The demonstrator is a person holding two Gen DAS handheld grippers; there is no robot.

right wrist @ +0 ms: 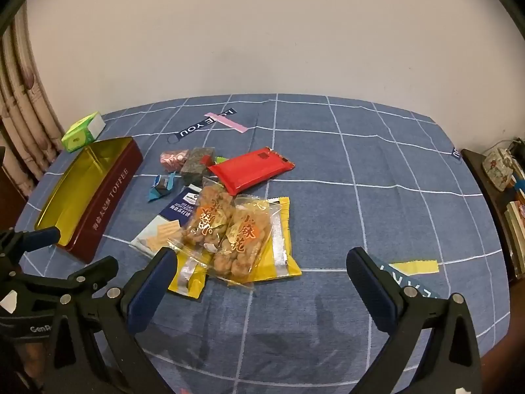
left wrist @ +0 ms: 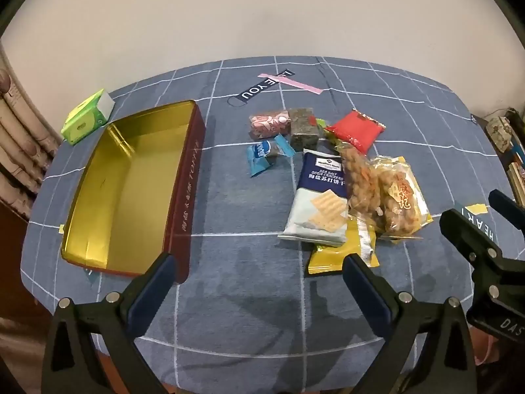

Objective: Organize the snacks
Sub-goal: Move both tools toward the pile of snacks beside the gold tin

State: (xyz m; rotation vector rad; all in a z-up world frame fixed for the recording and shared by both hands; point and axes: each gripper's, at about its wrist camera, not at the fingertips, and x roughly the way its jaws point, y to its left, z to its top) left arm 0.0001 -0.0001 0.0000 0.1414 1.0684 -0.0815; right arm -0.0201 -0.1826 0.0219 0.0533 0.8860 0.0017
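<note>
- Snacks lie in a loose heap on the blue checked cloth (right wrist: 377,177) that covers the table, right of a dark red toffee tin (left wrist: 131,193) with a gold inside.
- The tin stands open and holds nothing; its long axis runs from the near edge of the table away toward the wall, leaning slightly rightward in the left wrist view.
- A navy and white cracker packet (left wrist: 320,203) lies with its long axis running near to far, its navy end the farther one.
- Two clear bags of fried dough twists (right wrist: 226,233) lie side by side on top of a yellow packet (right wrist: 282,246), overlapping the cracker packet's right edge.
- A red packet (right wrist: 251,169) lies behind them, its long axis slanting from near left to far right in the right wrist view.
- Farther left sit a dark square block (left wrist: 303,128), a pink wrapped roll (left wrist: 269,126) touching it, and a blue wrapped sweet (left wrist: 262,156) just in front.
- A green tissue pack (left wrist: 88,120) rests beyond the tin's far left corner.
- The left claw (left wrist: 259,275) hovers above the near cloth, tilted steeply down, jaws spread wide and holding nothing.
- The right claw (right wrist: 261,269) hangs likewise released, angled downward, its left finger (right wrist: 154,282) overlapping the near end of the heap in the picture; whether it touches cannot be told.
</note>
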